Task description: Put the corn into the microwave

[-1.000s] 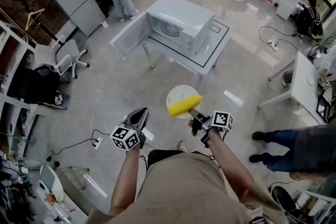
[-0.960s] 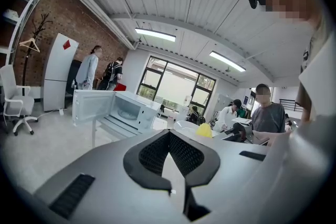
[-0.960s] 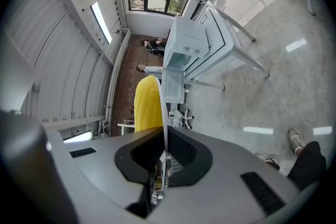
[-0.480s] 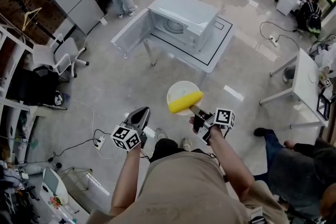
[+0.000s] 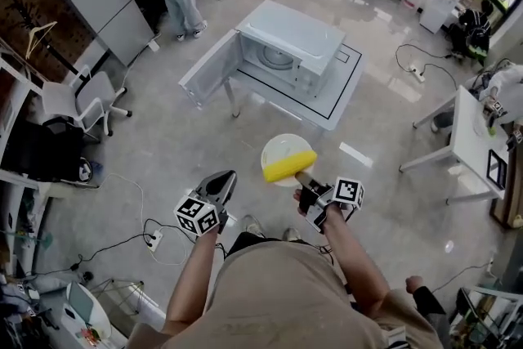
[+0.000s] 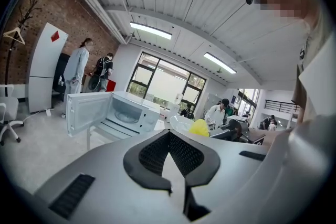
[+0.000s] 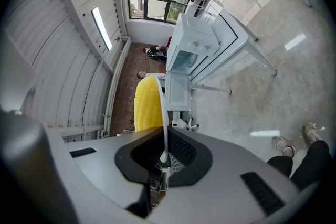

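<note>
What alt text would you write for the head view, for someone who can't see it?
Seen from above, a person's right gripper holds a round white plate carrying a yellow corn cob, across grey floor from an open white microwave on a white table. The left gripper is empty.

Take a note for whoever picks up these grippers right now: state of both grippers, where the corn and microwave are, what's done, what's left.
Right gripper: shut on the rim of the plate; the corn lies on the plate.
Left gripper: shut, empty.
Microwave: on a table some way ahead, door swung open.
Done: corn lifted on its plate, door open.
Left: walk over, set plate and corn inside the microwave, release.
</note>
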{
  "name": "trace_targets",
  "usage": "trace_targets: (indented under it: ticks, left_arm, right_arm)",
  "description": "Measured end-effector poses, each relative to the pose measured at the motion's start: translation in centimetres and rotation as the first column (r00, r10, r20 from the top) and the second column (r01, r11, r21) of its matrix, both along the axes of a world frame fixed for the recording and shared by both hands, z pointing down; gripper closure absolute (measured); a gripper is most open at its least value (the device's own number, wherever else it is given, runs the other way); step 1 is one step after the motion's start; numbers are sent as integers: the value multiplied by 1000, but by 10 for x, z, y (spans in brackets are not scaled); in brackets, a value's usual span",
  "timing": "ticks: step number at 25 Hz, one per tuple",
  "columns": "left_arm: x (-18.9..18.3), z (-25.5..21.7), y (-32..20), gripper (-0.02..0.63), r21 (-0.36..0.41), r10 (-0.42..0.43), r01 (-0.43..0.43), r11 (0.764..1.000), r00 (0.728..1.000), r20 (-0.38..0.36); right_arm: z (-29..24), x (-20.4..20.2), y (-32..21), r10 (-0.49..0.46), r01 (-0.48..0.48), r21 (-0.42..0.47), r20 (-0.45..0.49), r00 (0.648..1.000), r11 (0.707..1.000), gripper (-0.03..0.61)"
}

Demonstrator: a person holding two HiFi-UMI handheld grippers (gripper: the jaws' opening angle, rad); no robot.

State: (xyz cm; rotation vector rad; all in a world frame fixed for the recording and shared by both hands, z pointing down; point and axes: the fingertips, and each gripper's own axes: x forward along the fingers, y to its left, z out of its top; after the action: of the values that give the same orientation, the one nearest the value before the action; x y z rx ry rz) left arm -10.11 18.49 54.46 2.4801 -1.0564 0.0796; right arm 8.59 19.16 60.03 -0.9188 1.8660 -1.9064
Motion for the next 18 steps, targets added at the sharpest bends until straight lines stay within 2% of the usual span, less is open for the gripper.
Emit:
trace_targets:
  ticks: [5,10,18]
  left_arm:
    - [-26,-2,-22,607,8,24,-24,1000,1000,-7]
    - [-47,-1,-35,608,26,45,-45,999,999,-11]
    - [-69,9,-45,607,34,44,-45,998,999,11]
  right_arm:
    - [3,-24,-20,40,-40,-20,6,999,999,561]
    - [8,-42,-44,69,-69,12,11,998,998,561]
    - [20,-56,-67,83,-83,18,22,996,996,561]
